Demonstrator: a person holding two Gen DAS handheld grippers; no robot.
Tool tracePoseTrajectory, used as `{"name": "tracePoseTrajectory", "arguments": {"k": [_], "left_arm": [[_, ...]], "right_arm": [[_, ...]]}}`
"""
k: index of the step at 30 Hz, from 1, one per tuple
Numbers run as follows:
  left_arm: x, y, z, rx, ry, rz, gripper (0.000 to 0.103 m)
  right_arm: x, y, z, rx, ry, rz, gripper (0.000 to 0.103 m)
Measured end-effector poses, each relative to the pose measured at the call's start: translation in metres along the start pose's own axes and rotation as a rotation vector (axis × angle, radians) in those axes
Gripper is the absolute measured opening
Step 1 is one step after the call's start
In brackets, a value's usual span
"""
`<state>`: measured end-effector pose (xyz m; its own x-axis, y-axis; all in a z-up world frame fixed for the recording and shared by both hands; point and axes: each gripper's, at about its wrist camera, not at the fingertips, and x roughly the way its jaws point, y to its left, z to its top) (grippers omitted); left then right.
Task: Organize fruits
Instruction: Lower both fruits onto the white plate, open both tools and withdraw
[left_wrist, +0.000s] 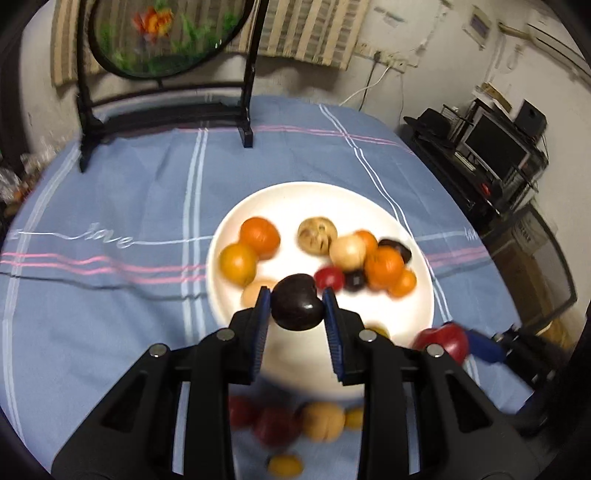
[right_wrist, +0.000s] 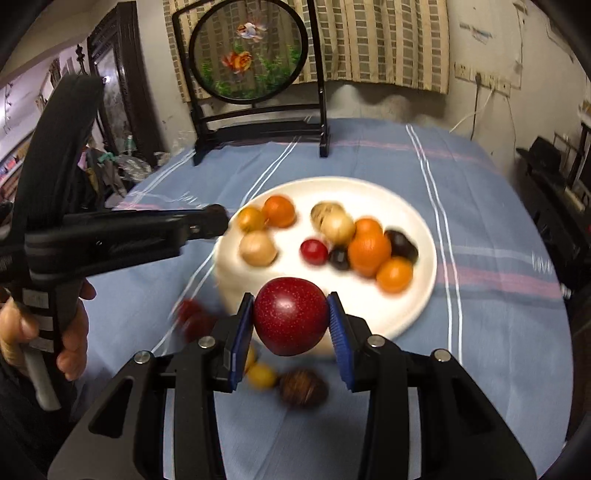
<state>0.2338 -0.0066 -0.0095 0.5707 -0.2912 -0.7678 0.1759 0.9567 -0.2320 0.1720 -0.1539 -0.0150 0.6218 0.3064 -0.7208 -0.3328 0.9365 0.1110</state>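
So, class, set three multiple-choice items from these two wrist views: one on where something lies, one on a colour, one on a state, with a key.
1. Where do the oranges lie?
A. on the white plate
B. on the bare cloth
C. in a basket

2. What colour is the fruit between the right gripper's fingers?
A. yellow
B. red
C. green

3. What is the state of the left gripper?
A. open and empty
B. shut on a dark fruit
C. shut on a spoon

Key: 1 A, the oranges sit inside the white plate. 2 B, the right gripper clamps a red fruit. 3 B, the left gripper has its fingers pressed on a dark fruit.
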Motion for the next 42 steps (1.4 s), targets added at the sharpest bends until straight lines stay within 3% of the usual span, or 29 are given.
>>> {"name": "tracePoseTrajectory", "arguments": {"k": [6,9,11,12,13,17,21,22,26,28,33,42], "left_arm": [[0.046,-0.002,0.021,-0.006,0.051,0.020,0.029],[0.056,-0.001,0.022,-0.010,0.063,0.023,0.030],[0.060,0.000,0.026,-0.016,0.059,0.022,0.041],[0.060,0.001,0.028,-0.017,0.049,0.026,0.057],[0.057,0.002,0.029,-0.020,0.032,0.037,0.062],[0.034,0.005,0.026,-0.023,-0.001,0.041,0.062],[-0.007,-0.002,-0.001,0.015,-0.045,0.048,0.072],[-0.018,-0.004,-0.014,0.024,-0.050,0.052,0.080],[-0.048,-0.001,-0.056,0.012,-0.091,0.041,0.082],[-0.059,0.003,-0.074,-0.003,-0.114,0.051,0.088],[-0.073,0.019,-0.119,-0.058,-0.116,0.079,0.088],[-0.075,0.014,-0.155,-0.008,-0.072,0.093,0.088]], "right_arm": [[0.052,-0.017,0.019,0.042,0.065,-0.002,0.040],[0.062,-0.020,0.023,0.043,0.052,0.002,0.040],[0.065,-0.019,0.025,0.034,0.038,-0.006,0.044],[0.065,-0.018,0.026,0.031,0.031,-0.015,0.058],[0.063,-0.018,0.027,0.026,0.019,-0.033,0.064],[0.039,-0.013,0.024,-0.004,0.011,-0.074,0.064],[0.002,-0.008,0.000,0.004,0.009,-0.063,0.067],[-0.004,-0.008,-0.007,0.011,0.009,-0.061,0.067],[-0.028,-0.009,-0.044,0.068,0.019,-0.038,0.067],[-0.035,-0.009,-0.057,0.087,0.035,-0.026,0.067],[-0.039,-0.004,-0.076,0.094,0.064,-0.032,0.067],[-0.031,0.006,-0.085,0.070,0.093,-0.030,0.067]]}}
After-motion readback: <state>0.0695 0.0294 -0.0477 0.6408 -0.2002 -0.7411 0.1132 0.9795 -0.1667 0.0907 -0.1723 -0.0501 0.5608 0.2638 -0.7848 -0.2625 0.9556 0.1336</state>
